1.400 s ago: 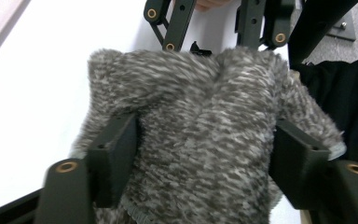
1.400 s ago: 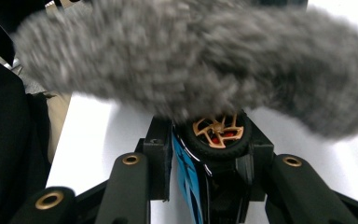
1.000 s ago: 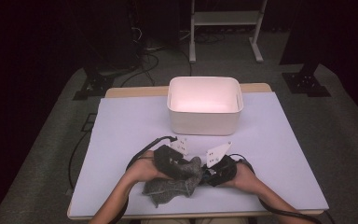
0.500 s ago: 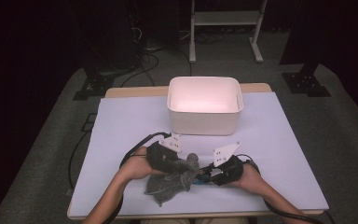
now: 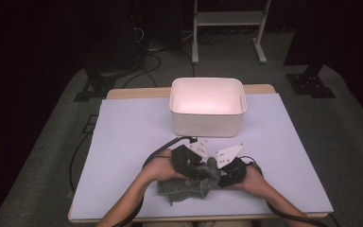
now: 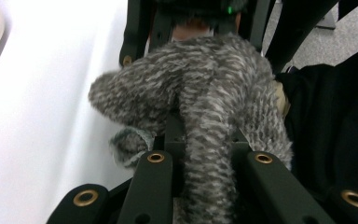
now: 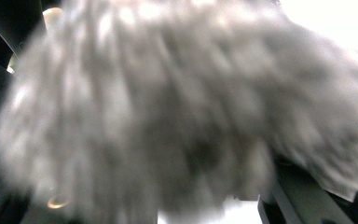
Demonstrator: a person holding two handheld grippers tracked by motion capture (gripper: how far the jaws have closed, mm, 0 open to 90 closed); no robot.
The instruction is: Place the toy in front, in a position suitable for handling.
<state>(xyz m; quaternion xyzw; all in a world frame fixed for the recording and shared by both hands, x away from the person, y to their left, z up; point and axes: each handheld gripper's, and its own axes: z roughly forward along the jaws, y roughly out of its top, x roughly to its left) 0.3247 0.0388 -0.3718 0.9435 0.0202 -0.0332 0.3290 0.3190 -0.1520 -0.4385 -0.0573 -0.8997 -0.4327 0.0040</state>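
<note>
Grey fuzzy cloth (image 5: pixel 189 185) bunches between your grippers — left gripper (image 5: pixel 199 166) clenched on a fold, right gripper (image 5: pixel 217 174) buried in it, grip unclear — near the white bin (image 5: pixel 207 124).

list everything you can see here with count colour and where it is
sock: 1, grey and white fuzzy knit, near edge of the table between the two tools, partly lifted
bin: 1, white, far middle of the table, nothing seen inside
table cover: 1, pale lilac, over the wooden table
stand: 1, white metal frame, on the floor behind the table
floor cables: several, black, on the grey carpet at far left
left tool: 1, black, shut on the sock
right tool: 1, black, against the sock; grip too blurred to judge
forearms: 2, coming in from the near edge
</note>
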